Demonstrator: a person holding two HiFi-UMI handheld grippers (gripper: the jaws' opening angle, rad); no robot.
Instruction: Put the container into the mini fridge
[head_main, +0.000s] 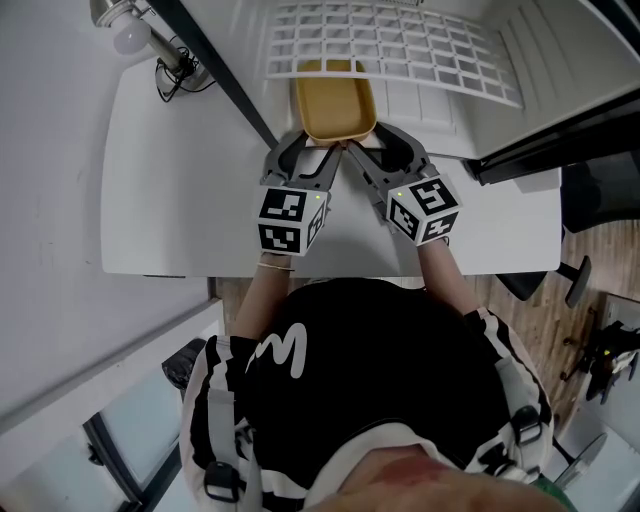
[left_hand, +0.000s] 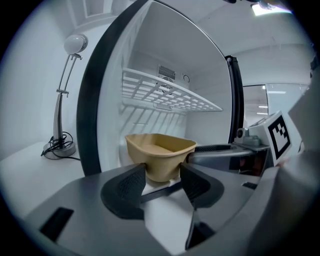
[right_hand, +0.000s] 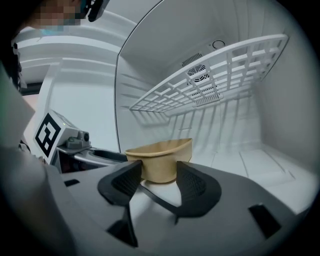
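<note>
Evidently the load is shared. In the head view the left gripper (head_main: 312, 150) and the right gripper (head_main: 375, 147) sit side by side on the near rim of the tan container (head_main: 335, 100), probably to keep it level. Its far end lies inside the mini fridge (head_main: 560, 55), under the white wire shelf (head_main: 400, 50). A desk lamp (head_main: 130, 30) stands well to the left on the white table (head_main: 170, 180).

The left gripper view shows the jaws narrowed onto the container's (left_hand: 160, 150) near corner, pads against its wall on both sides. The shelf (left_hand: 170, 95) hangs well above.

In the right gripper view the jaws pinch the container (right_hand: 160, 162) likewise. Behind it is the fridge floor (right_hand: 260, 165), so nothing seems to block the way in. Whether the base rests there cannot be told.
</note>
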